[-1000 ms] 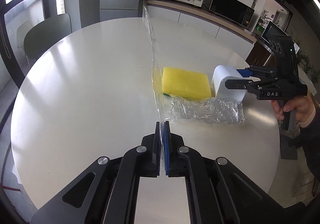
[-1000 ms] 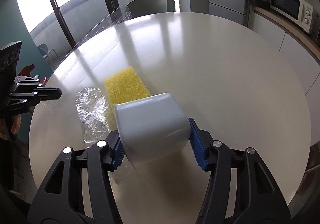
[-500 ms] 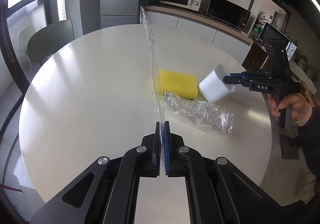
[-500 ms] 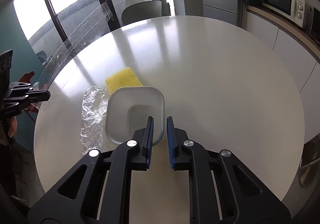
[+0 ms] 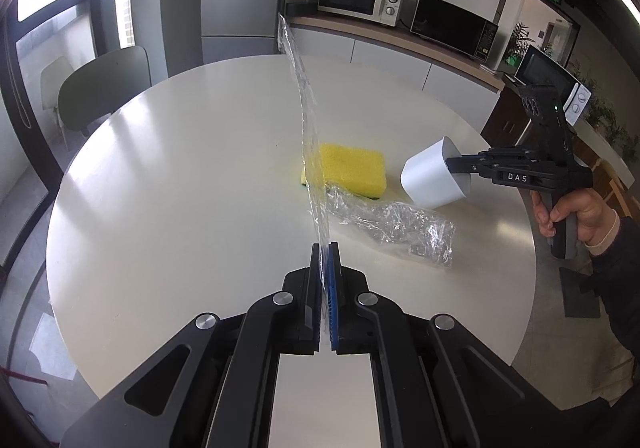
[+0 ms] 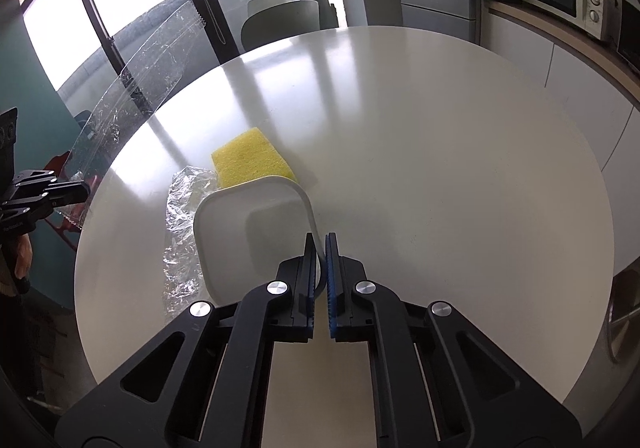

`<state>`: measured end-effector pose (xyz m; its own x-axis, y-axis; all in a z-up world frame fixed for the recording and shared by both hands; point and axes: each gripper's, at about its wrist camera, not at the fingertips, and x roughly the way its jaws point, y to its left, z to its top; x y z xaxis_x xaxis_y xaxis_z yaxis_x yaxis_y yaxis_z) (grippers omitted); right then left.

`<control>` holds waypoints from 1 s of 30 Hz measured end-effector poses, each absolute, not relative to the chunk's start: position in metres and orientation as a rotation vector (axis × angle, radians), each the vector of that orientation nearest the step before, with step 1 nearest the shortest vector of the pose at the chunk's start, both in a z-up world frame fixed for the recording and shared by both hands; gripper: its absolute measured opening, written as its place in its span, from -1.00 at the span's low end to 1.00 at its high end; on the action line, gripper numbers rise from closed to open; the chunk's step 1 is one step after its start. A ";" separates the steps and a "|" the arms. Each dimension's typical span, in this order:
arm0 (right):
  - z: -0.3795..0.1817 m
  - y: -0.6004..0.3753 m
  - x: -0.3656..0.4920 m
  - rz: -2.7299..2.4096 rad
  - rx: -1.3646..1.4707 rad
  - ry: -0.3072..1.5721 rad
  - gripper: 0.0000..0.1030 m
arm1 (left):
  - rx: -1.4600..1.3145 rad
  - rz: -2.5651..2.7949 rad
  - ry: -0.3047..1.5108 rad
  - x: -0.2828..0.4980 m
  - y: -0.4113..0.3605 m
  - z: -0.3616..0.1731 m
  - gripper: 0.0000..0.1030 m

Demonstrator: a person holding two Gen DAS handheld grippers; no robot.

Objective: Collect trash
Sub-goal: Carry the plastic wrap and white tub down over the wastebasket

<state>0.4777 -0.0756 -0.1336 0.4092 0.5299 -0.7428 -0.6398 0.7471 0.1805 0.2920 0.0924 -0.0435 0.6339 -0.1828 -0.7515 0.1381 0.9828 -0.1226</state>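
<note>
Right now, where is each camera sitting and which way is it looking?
Left wrist: on the left gripper, looking down across the round table toward the counter; own fingers pinch a clear plastic sheet; the right gripper and a hand show.
Right wrist: on the right gripper, facing the windows; own fingers clamp the white container rim; the left gripper appears at far left.
Shared: table, yellow sponge, crumpled wrap, container, sheet.

Your right gripper (image 6: 319,248) gone from straddling the white container (image 6: 248,232) to pinching its rim, container tipped off the table toward lower centre, opening facing you.
</note>
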 end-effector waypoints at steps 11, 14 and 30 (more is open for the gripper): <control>-0.103 -0.089 0.436 0.767 -0.127 0.817 -0.92 | -0.032 -0.199 0.833 0.249 0.079 -0.023 -0.96; -0.094 -0.090 0.416 0.778 -0.137 0.798 -0.92 | -0.021 -0.197 0.829 0.230 0.073 -0.020 -0.96; -0.062 -0.095 0.276 0.876 -0.204 0.712 -0.92 | 0.012 -0.226 0.839 0.098 0.027 -0.020 -0.96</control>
<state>0.2764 -0.0949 -0.0621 0.4301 0.6311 -0.6456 -0.7608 0.6383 0.1172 0.0982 0.0272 -0.0198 0.6458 -0.1940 -0.7385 0.2037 0.9759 -0.0782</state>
